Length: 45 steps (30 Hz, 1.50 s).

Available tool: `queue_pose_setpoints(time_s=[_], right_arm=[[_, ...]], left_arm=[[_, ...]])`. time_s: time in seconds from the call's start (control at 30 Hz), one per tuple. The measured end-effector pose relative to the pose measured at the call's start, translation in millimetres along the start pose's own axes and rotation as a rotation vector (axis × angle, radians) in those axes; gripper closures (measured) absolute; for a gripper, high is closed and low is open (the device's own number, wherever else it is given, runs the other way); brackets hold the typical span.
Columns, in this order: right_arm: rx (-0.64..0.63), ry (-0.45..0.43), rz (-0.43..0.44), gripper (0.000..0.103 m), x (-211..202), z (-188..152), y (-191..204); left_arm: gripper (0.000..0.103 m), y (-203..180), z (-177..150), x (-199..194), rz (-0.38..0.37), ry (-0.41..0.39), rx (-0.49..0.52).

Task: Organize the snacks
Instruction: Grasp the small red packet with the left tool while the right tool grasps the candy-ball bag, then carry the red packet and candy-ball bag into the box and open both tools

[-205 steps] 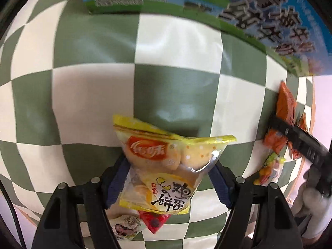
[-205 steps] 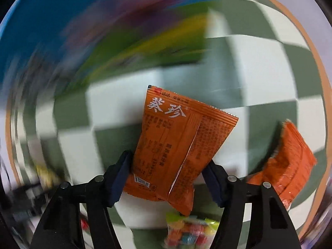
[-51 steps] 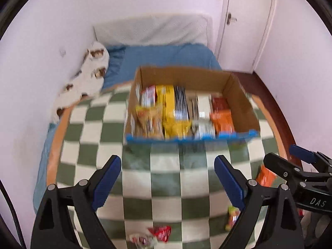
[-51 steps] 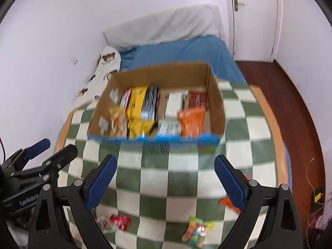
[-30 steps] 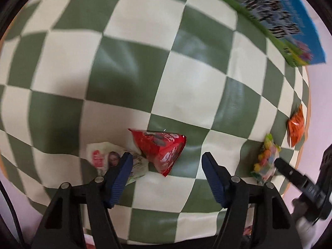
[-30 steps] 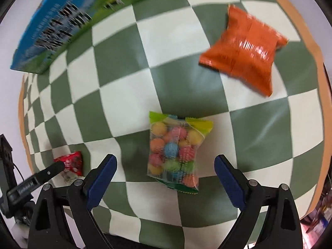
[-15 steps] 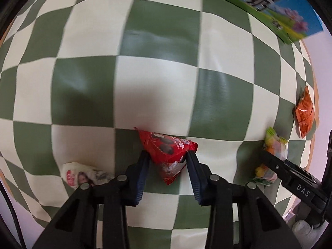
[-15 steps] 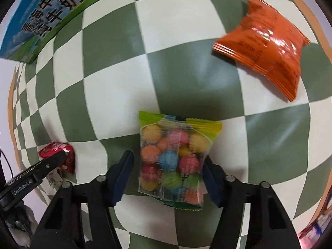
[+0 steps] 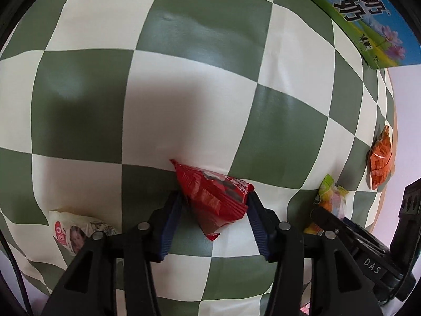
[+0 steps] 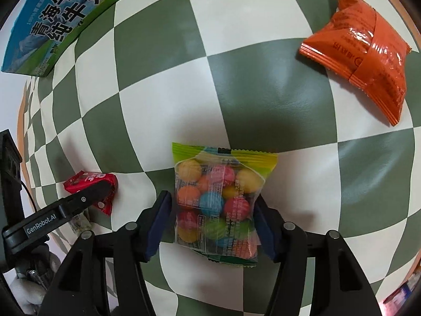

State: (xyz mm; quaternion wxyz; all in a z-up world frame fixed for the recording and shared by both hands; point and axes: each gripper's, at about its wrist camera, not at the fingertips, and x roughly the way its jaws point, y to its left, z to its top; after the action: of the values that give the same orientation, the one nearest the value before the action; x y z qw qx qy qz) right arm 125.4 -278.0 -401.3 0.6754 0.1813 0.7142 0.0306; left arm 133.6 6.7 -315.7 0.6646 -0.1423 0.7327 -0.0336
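Both tools are down on the table at once, each with a small packet between its pads. The left gripper (image 9: 213,210) pinches the red packet (image 9: 213,197), which lies near the table's near edge; its jaws have just been easing apart, yet the blue pads are against the crinkled foil on both sides. The right gripper (image 10: 213,218) clamps the clear bag of coloured candy balls (image 10: 219,202), also near the near edge; its jaws too have just been opening a little, with the bag between them and the pads touching its sides. The risk, as I judge it, is slip: both wrappers are slick and puffed with air, so a light squeeze could let the red packet squirt out by its pointed end or the candy bag sag and drop on the lift, while a hard squeeze could burst a seam. The two grippers work close together, so they could knock each other when rising. An orange packet (image 10: 360,52) lies toward the table's far right edge, and a white wrapper (image 9: 76,231) sits just left of the left gripper. The green and cream checked tablecloth (image 9: 184,92) is glossy and faintly wrinkled; the printed carton (image 10: 60,13) stands at the far side. Little of the room shows beyond pale wall.
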Motion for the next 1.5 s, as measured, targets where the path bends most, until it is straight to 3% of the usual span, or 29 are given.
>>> queue_pose_setpoints(time_s=[0.17,0.33,0.5,0.57,0.7,0.97,1.17,1.3,1.5], right_arm=[[-0.013,0.006,-0.014,0.033,10.9,7.9,10.7],[-0.015,0.005,-0.013,0.027,13.9,9.4,17.4],[-0.029,0.009,-0.022,0.025,17.1,11.7,22.9],[-0.034,0.001,-0.029,0.028,18.6,12.1,26.9],[-0.034,-0.027,-0.032,0.047,14.2,-2.0,22.5],[-0.08,-0.06,-0.008,0.05,-1.1,-7.3,35.4],[-0.095,-0.127,0.06,0.05,-42.3,-1.1,42.5],[-0.089,-0.185,0.133,0.05,-82.8,14.2,46.3],[-0.132,-0.304,0.22,0.05,-160.4,56.1,69.1]], left_arm=[[0.054,0.0,-0.2,-1.4,-0.002,-0.004,-0.007],[0.054,19.6,4.8,-5.8,-0.089,0.013,-0.093],[0.058,13.9,8.9,-12.7,-0.027,-0.006,-0.056],[0.062,5.3,6.5,-11.6,0.001,-0.018,-0.038],[0.068,-2.0,0.8,-16.4,0.02,-0.037,-0.015],[0.071,-54.3,-7.8,-25.9,0.035,-0.046,0.087],[0.071,-66.0,-1.7,-66.7,-0.027,-0.084,0.122],[0.071,-85.2,10.6,-114.9,-0.086,-0.154,0.176],[0.071,-118.4,70.9,-193.7,-0.164,-0.258,0.258]])
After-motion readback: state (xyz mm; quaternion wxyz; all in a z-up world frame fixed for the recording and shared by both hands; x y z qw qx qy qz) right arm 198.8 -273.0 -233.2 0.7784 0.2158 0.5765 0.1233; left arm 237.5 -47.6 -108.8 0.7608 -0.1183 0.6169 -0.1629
